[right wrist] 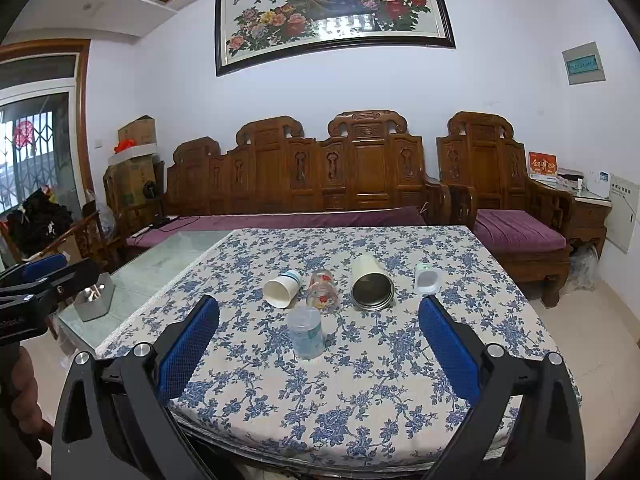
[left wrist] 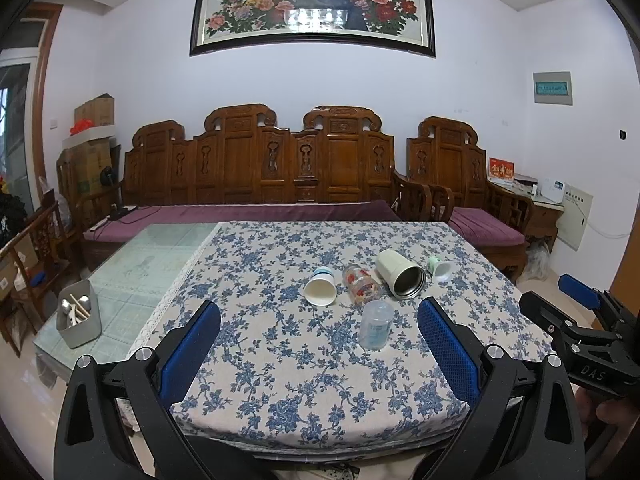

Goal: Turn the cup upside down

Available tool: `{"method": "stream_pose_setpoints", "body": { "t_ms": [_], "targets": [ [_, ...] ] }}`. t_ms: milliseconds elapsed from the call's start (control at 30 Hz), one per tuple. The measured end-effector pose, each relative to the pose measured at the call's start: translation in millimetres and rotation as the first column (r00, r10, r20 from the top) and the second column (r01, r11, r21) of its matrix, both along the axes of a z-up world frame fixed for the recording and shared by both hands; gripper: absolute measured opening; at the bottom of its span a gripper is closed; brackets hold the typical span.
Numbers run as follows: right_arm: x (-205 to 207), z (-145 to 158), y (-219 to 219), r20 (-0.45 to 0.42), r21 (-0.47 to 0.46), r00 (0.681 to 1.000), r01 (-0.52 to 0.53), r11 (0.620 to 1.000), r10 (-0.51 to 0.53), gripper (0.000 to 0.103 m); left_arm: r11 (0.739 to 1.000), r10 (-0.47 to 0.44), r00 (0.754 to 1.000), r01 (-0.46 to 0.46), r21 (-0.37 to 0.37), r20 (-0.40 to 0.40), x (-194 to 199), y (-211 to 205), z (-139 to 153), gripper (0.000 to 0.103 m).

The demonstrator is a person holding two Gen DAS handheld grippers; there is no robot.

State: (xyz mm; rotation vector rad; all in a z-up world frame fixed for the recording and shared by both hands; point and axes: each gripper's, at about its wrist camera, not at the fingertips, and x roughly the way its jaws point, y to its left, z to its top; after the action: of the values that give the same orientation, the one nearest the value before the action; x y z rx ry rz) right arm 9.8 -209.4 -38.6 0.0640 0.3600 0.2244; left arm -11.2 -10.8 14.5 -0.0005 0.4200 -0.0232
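Several cups are on the floral tablecloth. A clear blue-tinted plastic cup (left wrist: 375,325) (right wrist: 306,332) stands upside down nearest me. Behind it, lying on their sides, are a white paper cup (left wrist: 320,287) (right wrist: 282,288), a glass with red flowers (left wrist: 361,284) (right wrist: 322,291), a cream steel-lined tumbler (left wrist: 400,273) (right wrist: 371,284) and a small green-and-white cup (left wrist: 439,268) (right wrist: 427,278). My left gripper (left wrist: 320,344) is open and empty, short of the cups. My right gripper (right wrist: 320,344) is open and empty, also short of them.
The tablecloth (left wrist: 304,380) covers the right part of a glass-topped table (left wrist: 156,264). A grey utensil holder (left wrist: 78,318) (right wrist: 96,298) stands on the bare glass at left. A carved wooden sofa (left wrist: 260,176) with purple cushions runs behind the table. The right gripper shows at the left view's right edge (left wrist: 580,320).
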Motion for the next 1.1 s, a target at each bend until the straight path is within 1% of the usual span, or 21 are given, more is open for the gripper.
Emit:
{"method": "stream_pose_setpoints", "body": {
  "t_ms": [1100],
  "targets": [
    [0.5,1.4,-0.2,-0.001,0.002,1.0,0.001,1.0,-0.001,0.1,1.0,0.002,1.0,-0.002,0.007,-0.007,0.2,1.9,1.6,0.095]
  ]
}}
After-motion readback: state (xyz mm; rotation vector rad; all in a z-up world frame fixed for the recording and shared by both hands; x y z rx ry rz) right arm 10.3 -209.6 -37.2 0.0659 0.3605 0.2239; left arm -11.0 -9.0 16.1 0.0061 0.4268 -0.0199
